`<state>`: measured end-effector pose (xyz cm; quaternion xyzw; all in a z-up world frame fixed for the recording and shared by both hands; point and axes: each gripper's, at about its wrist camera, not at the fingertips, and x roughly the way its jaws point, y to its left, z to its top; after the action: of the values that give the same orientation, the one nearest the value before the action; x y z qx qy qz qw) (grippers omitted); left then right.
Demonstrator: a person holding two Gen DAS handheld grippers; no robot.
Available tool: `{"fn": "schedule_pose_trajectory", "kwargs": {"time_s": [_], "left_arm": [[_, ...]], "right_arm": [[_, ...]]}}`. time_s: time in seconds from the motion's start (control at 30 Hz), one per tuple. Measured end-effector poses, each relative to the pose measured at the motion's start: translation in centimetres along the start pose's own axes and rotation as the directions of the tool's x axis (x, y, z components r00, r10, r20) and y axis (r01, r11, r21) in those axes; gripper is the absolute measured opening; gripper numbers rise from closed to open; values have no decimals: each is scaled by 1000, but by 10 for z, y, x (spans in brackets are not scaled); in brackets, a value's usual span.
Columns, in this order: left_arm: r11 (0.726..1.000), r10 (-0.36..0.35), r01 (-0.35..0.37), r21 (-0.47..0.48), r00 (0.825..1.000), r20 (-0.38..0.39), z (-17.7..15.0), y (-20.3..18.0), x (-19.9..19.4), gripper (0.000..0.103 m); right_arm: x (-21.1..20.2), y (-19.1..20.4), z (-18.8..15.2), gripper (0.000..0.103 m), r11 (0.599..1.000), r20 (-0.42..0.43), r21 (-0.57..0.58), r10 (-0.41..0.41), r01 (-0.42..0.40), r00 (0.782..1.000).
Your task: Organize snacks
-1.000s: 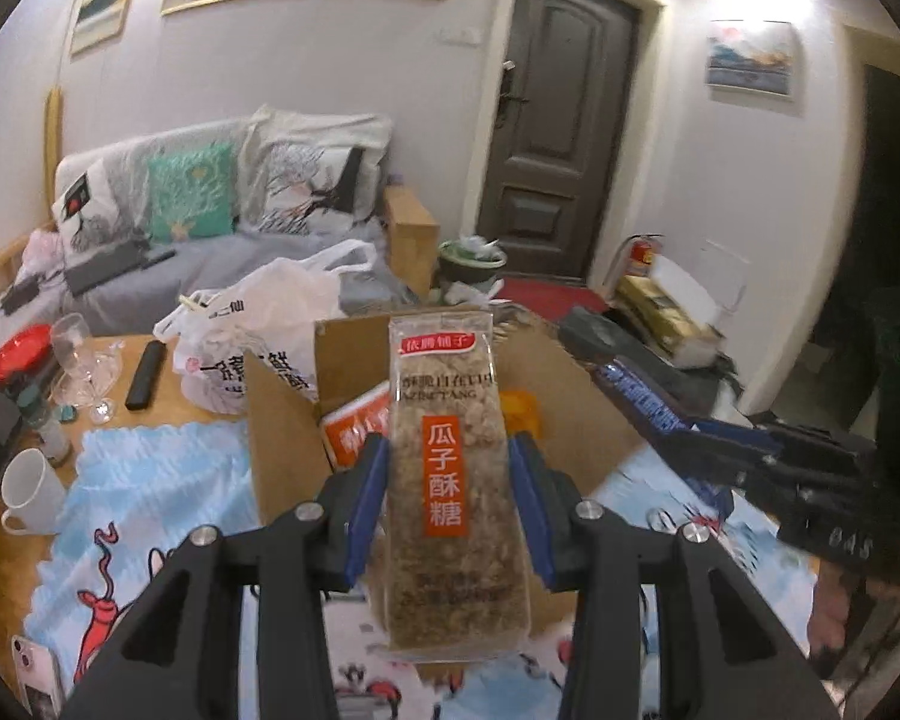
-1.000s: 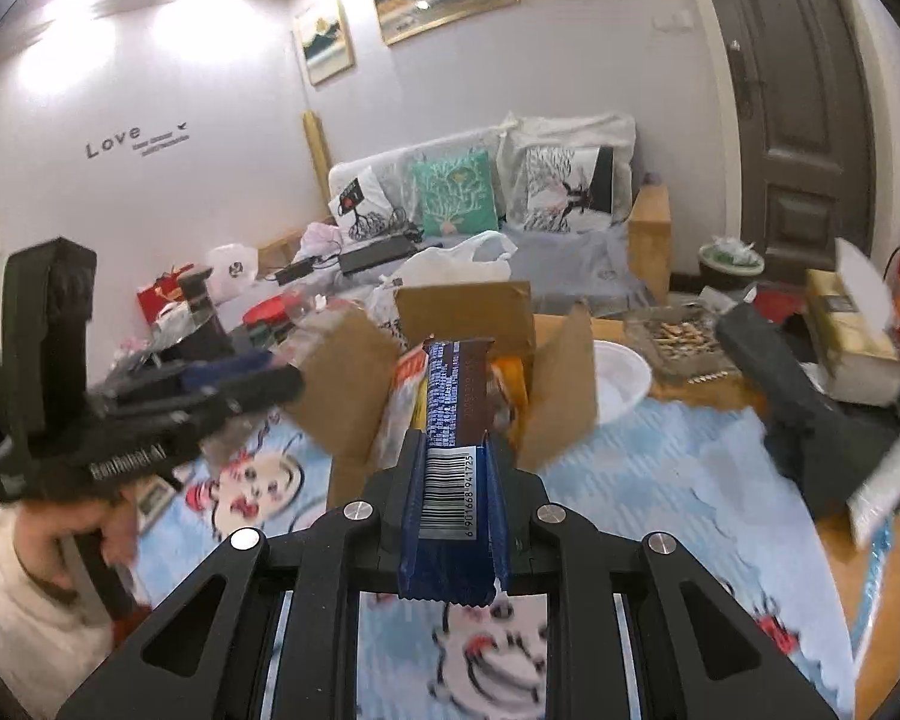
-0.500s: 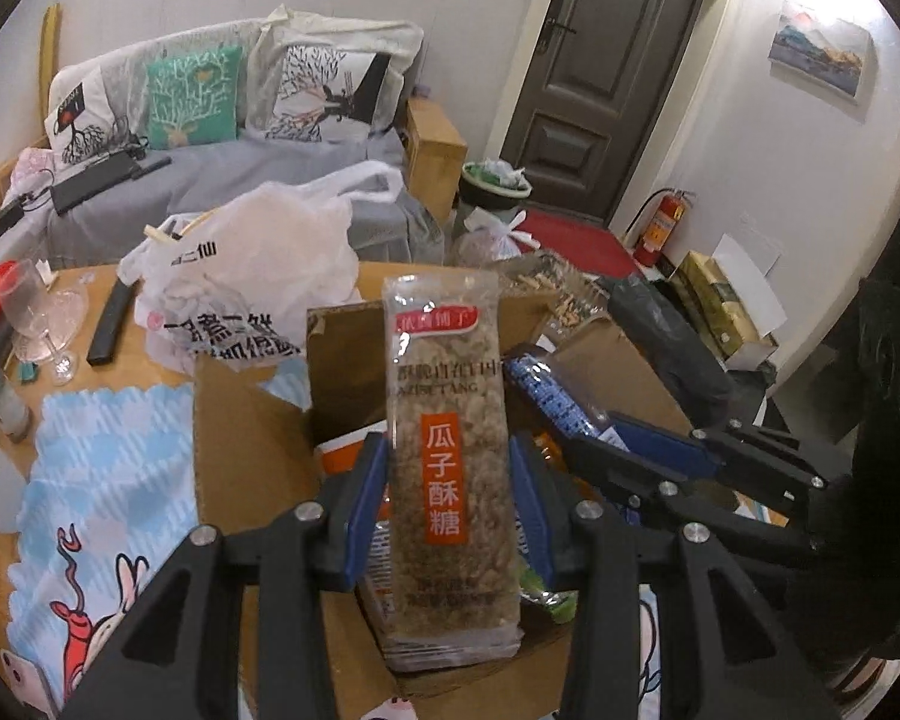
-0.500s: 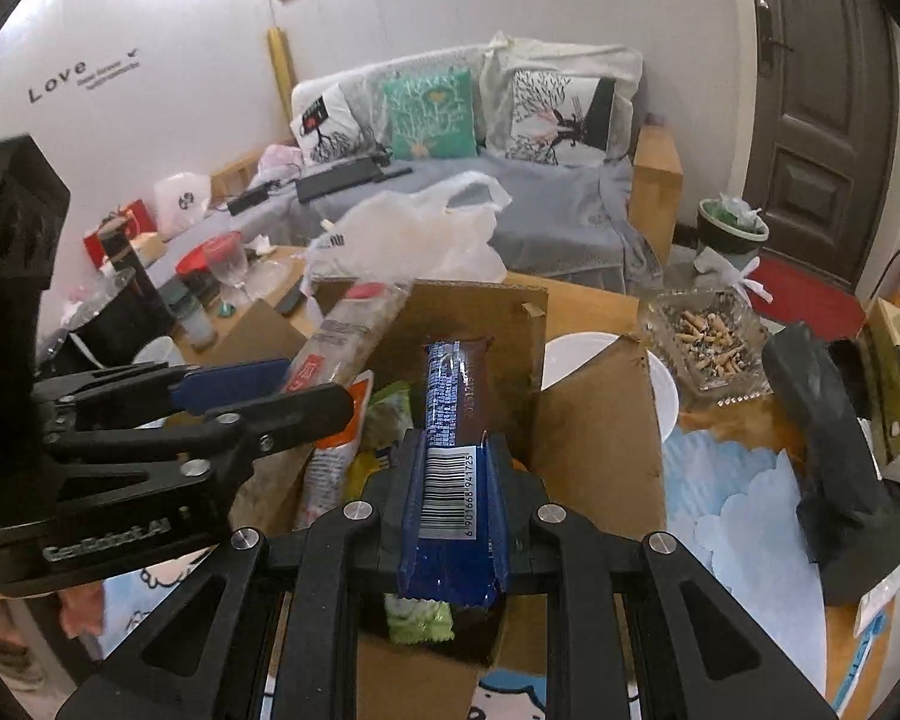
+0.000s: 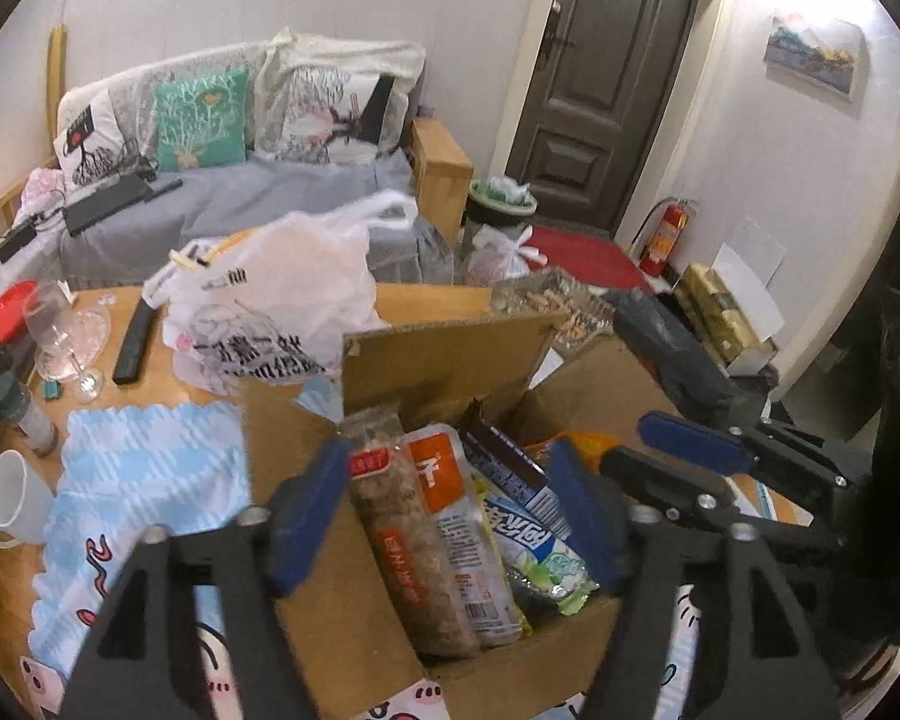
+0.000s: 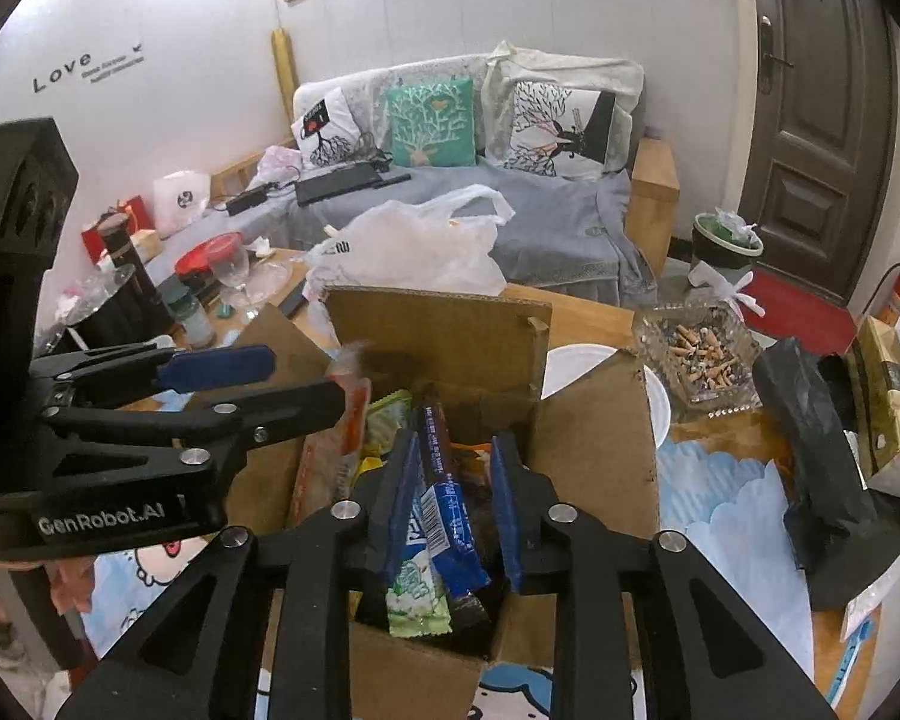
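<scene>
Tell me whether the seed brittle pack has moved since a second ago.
Yes. The seed brittle pack dropped out of the opening left claw and now lies inside the cardboard box, below the back flap it stood level with before.

Box packed w/ snacks, flaps up

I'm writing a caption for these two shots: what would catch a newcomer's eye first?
The open cardboard box in the middle of the table, stuffed with snack packets, with the left gripper and right gripper over it, jaws opening around a seed brittle bar and a blue wafer pack. Behind it sits a white plastic bag; to its right, a glass ashtray full of cigarette butts.
</scene>
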<state>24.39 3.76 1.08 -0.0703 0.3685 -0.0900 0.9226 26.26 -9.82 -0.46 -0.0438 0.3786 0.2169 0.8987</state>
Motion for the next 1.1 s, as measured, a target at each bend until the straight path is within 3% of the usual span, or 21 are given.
{"fn": "schedule_pose_trajectory", "kwargs": {"time_s": [0.03,0.13,0.23,0.3,0.47,0.57,0.67,0.8,1.1], "left_arm": [[1000,-7,7,4,1000,25,-2,1,-7,82],[1000,1,-2,9,994,111,-12,3,-33,86],[999,24,-30,23,974,223,-30,0,-65,98],[998,38,-51,37,954,298,-45,-4,-87,102],[993,59,-98,70,901,429,-85,-18,-134,102],[995,9,-50,83,898,440,-105,-22,-149,102],[995,8,-52,86,896,444,-118,-25,-153,102],[993,28,-74,89,901,433,-131,-29,-149,102],[992,63,-105,77,906,419,-139,-31,-143,102]], "right_arm": [[-4,0,-1,30,1000,10,-1,-3,3,1000],[-21,1,-8,42,1000,55,-23,-15,16,998],[-47,2,-19,58,999,132,-45,29,-23,991],[-67,3,-31,75,997,207,-58,61,-50,977],[-122,10,-74,102,995,398,-87,85,-55,913],[-146,16,-100,103,991,477,-111,116,-72,871],[-161,24,-118,103,988,490,-147,104,-36,865],[-167,32,-139,103,990,462,-137,29,39,886],[-169,20,-156,103,998,425,-62,6,23,905]]}}
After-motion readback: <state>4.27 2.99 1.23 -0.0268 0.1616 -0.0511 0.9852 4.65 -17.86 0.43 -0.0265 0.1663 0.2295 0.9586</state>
